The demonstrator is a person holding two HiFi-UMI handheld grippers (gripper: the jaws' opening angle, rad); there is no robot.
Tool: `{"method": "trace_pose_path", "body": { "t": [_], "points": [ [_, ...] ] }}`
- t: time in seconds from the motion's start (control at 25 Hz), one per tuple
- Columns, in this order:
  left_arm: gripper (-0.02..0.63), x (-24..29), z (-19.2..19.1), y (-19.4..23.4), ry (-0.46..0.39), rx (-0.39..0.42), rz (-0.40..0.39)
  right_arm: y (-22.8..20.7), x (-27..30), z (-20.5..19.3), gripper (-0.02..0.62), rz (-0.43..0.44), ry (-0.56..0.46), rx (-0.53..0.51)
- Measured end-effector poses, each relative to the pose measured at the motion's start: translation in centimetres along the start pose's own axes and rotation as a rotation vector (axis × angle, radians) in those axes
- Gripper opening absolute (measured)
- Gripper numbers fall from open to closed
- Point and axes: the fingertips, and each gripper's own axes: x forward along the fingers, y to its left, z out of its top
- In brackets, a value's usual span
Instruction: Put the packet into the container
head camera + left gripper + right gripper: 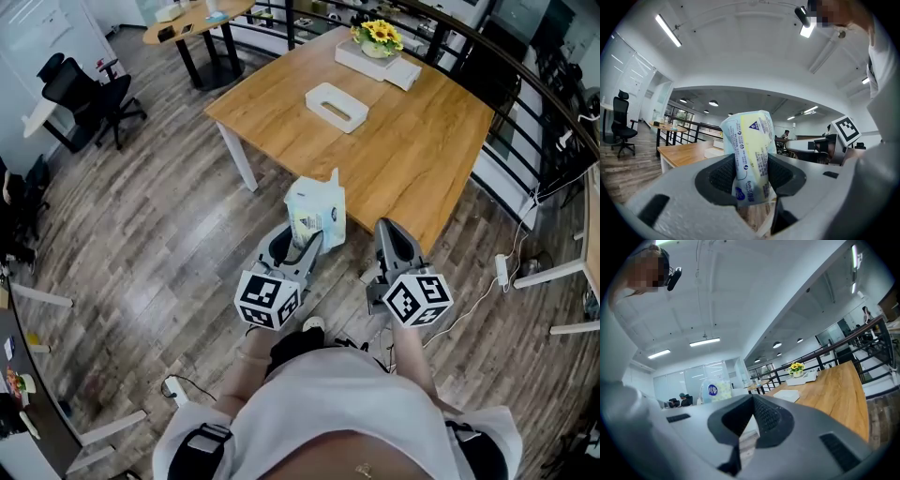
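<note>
Head view: the left hand-held gripper holds the packet upright near the table edge, well apart from the white container. Left gripper view: its jaws pinch the packet. Right gripper view: the right hand-held gripper is pressed together, empty.

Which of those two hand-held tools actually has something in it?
The left tool: a pale yellow-and-blue packet stands clamped between its jaws. The right tool has its jaws together with nothing between them.
</note>
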Motion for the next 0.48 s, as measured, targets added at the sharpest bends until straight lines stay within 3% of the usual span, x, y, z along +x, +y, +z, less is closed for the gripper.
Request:
{"method": "trace_pose_path", "body": {
  "t": [0.48],
  "points": [
    [0.190, 3.0, -0.6, 5.0, 0.018, -0.003, -0.002, -0.8, 5.6, -1.1, 0.011, -0.008, 0.012, 0.022]
  ]
}}
